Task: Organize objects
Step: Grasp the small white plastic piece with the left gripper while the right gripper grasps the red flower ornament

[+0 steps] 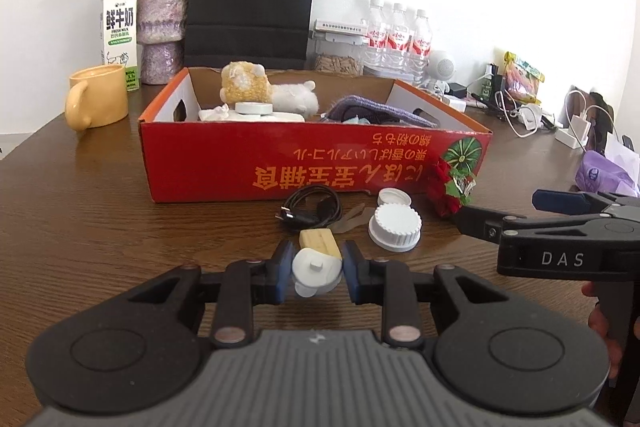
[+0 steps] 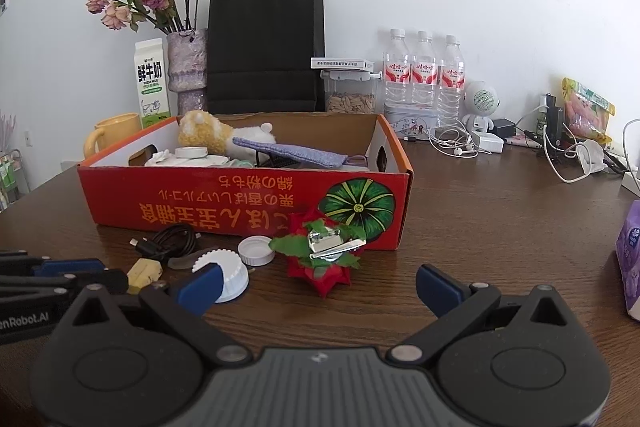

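My left gripper [image 1: 316, 269] is shut on a small white plastic piece [image 1: 316, 273] low over the brown table [image 1: 100, 219]. Just beyond it lie a yellow block [image 1: 320, 241], a coiled black cable [image 1: 310, 209] and two white lids [image 1: 395, 227]. Behind these stands the red cardboard box [image 1: 312, 163], holding a plush toy [image 1: 256, 87] and a purple cloth [image 1: 376, 111]. My right gripper [image 2: 318, 279] stands open with nothing between its fingers, just short of a red flower clip [image 2: 324, 255]. In the left wrist view the right gripper [image 1: 516, 211] shows at the right edge.
A yellow mug [image 1: 96, 99], a milk carton [image 1: 120, 27], a vase of dried roses [image 1: 162, 23] and a black paper bag [image 1: 252, 3] stand behind the box. Water bottles [image 2: 424, 79], chargers and cables [image 2: 480, 143] line the back right. A purple tissue pack [image 2: 630, 251] lies at right.
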### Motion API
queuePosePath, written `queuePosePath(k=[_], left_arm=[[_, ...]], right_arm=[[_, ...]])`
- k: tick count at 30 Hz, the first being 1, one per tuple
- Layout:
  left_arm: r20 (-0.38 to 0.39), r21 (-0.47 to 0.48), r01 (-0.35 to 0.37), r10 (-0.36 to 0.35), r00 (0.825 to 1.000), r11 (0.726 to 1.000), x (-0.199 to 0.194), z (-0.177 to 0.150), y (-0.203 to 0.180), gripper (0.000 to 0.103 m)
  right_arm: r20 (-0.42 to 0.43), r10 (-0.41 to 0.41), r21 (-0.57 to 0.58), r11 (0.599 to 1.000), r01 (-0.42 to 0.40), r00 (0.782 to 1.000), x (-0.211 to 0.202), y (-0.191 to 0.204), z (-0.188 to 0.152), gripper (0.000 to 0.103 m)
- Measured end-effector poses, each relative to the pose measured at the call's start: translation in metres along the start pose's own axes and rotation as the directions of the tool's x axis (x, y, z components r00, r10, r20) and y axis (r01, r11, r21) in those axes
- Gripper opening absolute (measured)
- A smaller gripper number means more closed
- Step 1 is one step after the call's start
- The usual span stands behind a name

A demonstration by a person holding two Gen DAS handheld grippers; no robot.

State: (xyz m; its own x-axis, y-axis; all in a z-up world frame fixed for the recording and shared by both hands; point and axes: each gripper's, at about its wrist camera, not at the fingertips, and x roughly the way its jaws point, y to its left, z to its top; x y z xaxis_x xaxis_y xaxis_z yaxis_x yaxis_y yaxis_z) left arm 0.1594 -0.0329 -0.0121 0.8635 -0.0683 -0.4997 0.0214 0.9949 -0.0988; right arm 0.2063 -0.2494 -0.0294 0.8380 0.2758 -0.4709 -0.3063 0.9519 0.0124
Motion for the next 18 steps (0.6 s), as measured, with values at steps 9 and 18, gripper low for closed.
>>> queuePosePath(k=[9, 18], left_arm=[[0.097, -0.002, -0.067, 0.067, 0.993, 0.998, -0.010, 0.021, 0.021, 0.028], [0.197, -0.006, -0.144, 0.142, 0.970, 0.990, -0.004, 0.049, 0.043, 0.028]], right_arm=[[-0.017, 0.003, 0.009, 1.000, -0.002, 1.000, 0.003, -0.001, 0.000, 0.103], [-0.039, 0.003, 0.023, 1.000, -0.002, 0.999, 0.007, -0.003, 0.001, 0.102]])
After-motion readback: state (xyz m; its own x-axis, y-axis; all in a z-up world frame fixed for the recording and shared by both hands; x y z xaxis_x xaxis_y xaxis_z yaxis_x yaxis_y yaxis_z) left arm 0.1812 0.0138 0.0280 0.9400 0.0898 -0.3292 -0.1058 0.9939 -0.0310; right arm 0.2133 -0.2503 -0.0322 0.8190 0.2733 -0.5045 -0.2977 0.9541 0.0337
